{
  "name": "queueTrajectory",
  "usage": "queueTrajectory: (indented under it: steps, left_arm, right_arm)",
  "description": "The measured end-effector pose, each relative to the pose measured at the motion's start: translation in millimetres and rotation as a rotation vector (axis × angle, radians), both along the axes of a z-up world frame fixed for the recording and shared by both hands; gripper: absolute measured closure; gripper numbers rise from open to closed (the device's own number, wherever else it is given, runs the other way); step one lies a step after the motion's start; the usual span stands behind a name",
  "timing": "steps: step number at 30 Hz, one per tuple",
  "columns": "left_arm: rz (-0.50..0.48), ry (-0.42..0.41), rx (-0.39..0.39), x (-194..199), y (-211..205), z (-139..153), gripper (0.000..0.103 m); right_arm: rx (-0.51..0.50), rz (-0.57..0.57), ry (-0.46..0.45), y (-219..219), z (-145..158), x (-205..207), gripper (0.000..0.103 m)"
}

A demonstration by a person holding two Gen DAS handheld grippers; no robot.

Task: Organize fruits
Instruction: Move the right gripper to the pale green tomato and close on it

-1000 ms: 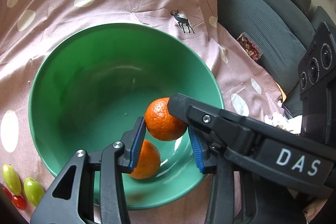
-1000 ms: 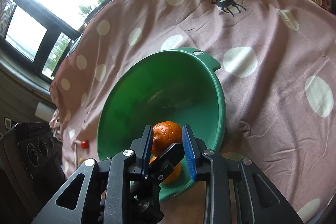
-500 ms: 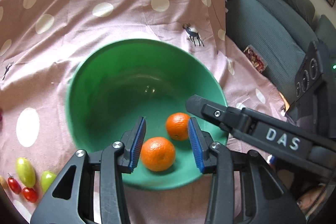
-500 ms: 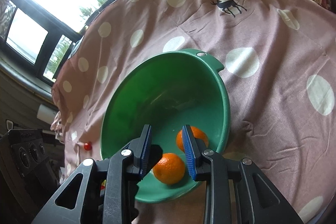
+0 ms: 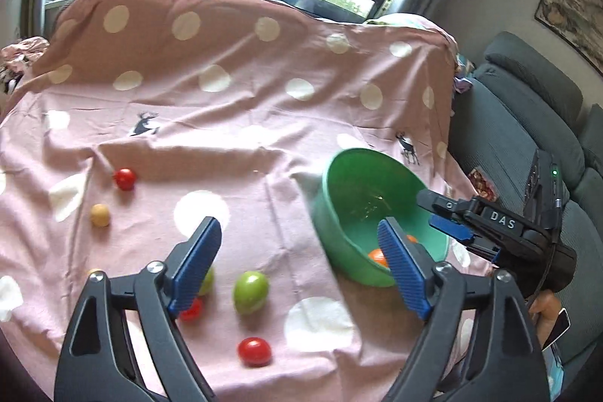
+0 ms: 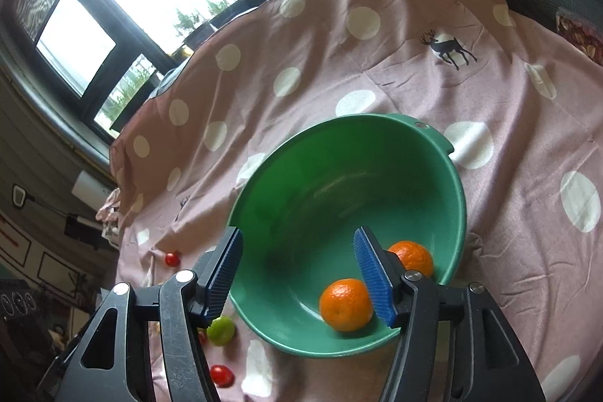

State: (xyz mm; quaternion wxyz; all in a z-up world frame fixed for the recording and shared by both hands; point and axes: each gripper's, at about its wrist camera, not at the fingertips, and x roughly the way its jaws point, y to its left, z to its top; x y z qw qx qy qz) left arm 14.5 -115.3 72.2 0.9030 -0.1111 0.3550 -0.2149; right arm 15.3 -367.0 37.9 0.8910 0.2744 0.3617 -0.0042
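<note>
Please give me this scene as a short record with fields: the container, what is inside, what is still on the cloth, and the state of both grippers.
container: green bowl on the pink dotted cloth
inside: two oranges
loose on cloth: green tomato, red tomato, red tomato, small yellow fruit
left gripper: jaws just opened, nothing between them
right gripper: jaws just opened, over the bowl, nothing held

Left tool [image 5: 301,262] gapes above green fruit [image 5: 251,292].

I see glossy smooth plastic green bowl [image 6: 458,213]; dimpled-skin oranges [image 6: 346,304]; matt creased cloth cover [image 5: 264,123]; ribbed blue pads [image 5: 196,264] on my left gripper [image 5: 299,266]; shiny tomatoes [image 5: 254,351].
</note>
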Motion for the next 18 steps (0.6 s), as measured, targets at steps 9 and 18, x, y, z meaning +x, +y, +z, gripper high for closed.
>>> queueTrajectory:
  steps: [9,18]
  left_arm:
    - [0.219,0.0,0.064,-19,91,-19,0.011]
    - [0.353,0.097,0.035,-13,141,-55,0.012]
  right_arm:
    - [-0.064,0.17,-0.012,68,5,5,0.024]
    - [-0.163,0.333,0.048,138,-17,20,0.025]
